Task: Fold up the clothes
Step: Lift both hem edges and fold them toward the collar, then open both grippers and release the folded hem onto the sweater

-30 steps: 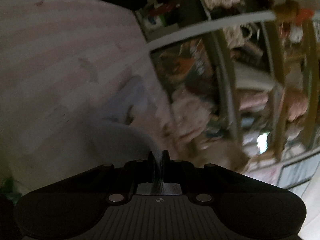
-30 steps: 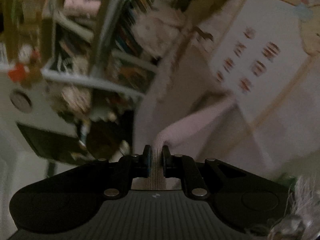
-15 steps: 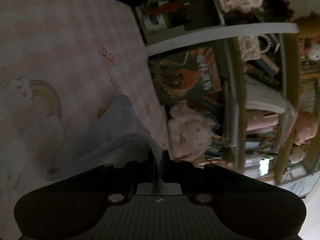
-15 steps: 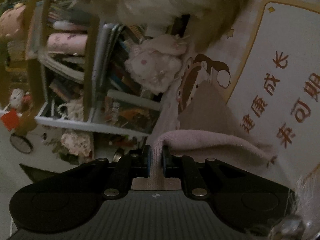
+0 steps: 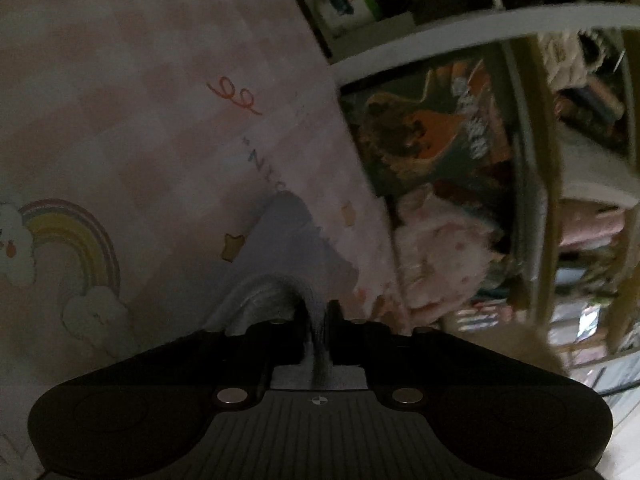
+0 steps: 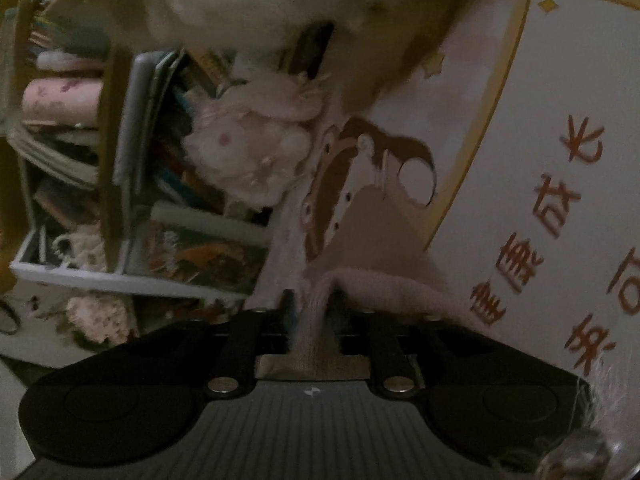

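A pale knitted garment (image 5: pixel 288 248) lies on a printed play mat (image 5: pixel 140 120) with a rainbow. Its ribbed edge runs up between the jaws of my left gripper (image 5: pixel 318 312), which are opening a little; the cloth still sits in the narrow gap. In the right wrist view the same pinkish knit (image 6: pixel 392 292) rests on the mat (image 6: pixel 520 120) beside large red characters. My right gripper (image 6: pixel 314 304) is opening too. A strip of the knit stands loose between its fingers, with a gap showing on each side.
A low bookshelf (image 5: pixel 440 140) crammed with books runs along the mat's edge. A pink plush toy (image 6: pixel 248 160) leans against it. A pale furry mass (image 6: pixel 280 0) fills the top of the right wrist view. The light is dim.
Both grippers have come forward and down toward the mat, laying the knit on it. Both pairs of jaws, shut tight on the cloth before, now stand apart, the right more than the left.
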Demonstrator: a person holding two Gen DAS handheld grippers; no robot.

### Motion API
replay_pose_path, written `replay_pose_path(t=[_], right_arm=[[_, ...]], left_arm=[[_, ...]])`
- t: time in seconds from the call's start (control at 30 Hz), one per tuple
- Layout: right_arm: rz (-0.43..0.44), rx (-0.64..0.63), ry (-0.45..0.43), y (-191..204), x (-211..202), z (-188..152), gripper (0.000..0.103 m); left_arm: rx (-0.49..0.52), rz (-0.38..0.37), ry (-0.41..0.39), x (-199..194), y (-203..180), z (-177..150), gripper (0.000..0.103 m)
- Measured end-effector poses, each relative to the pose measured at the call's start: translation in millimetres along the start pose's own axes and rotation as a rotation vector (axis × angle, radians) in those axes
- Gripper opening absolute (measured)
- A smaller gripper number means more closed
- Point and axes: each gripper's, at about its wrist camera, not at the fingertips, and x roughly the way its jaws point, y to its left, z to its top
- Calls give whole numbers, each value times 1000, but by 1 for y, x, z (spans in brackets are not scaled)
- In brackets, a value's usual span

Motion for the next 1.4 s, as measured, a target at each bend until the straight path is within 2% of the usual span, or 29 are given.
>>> replay_pose_path(t=[0.03, 0.1, 0.13, 0.23, 0.33, 0.47, 0.53, 0.57, 0.6, 0.63, 0.67, 0.7, 0.77, 0.83, 0.9, 0.97, 1.13, 1.2, 1.23, 1.4], right_arm=[[-6, -8, -14, 1, 0, 2, 51], [-10, -55, -36, 8, -3, 4, 51], [-30, -103, -38, 13, -3, 4, 53], [-105, -268, -40, 30, -3, 3, 56], [-265, -572, -25, 54, 9, -13, 56], [-461, -1059, 2, 75, 40, -52, 56], [-502, -1168, 21, 73, 56, -62, 54], [-516, -1193, 32, 71, 64, -64, 49], [-525, -1186, 46, 69, 71, -62, 44], [-531, -1158, 59, 66, 77, -57, 26], [-533, -1116, 72, 64, 81, -52, 8], [-516, -1056, 70, 63, 81, -45, 8], [-433, -888, 25, 63, 71, -30, 8], [-372, -739, -4, 56, 63, -16, 7], [-422, -692, 29, 44, 73, -9, 7], [-439, -639, 49, 32, 81, -3, 8], [-377, -478, 28, 19, 77, 9, 8], [-386, -469, 14, 20, 73, 8, 20], [-407, -473, 0, 22, 71, 7, 35], [-453, -587, -38, 36, 57, -5, 39]], left_arm=[[10, 5, 5, 1, -1, 2, 36], [38, -15, -11, -3, -7, 7, 52], [69, -22, -32, -7, -10, 9, 55], [213, 16, -83, -16, -22, 14, 54], [482, 124, -76, -13, -42, 7, 54], [845, 257, -54, 7, -66, -14, 53], [906, 270, -34, 20, -70, -19, 53], [919, 276, -25, 26, -70, -19, 53], [920, 283, -17, 32, -69, -18, 44], [920, 290, -9, 38, -68, -16, 8], [902, 285, -11, 40, -67, -13, 5], [850, 257, -33, 35, -65, -8, 4], [746, 213, -71, 26, -60, 2, 4], [706, 245, -47, 34, -51, 8, 4], [694, 282, -6, 45, -42, 13, 4], [675, 273, 3, 49, -38, 18, 5], [588, 225, 19, 45, -27, 33, 13], [551, 216, -3, 39, -26, 37, 15], [542, 224, -27, 37, -27, 38, 19], [528, 221, -74, 13, -29, 42, 35]])
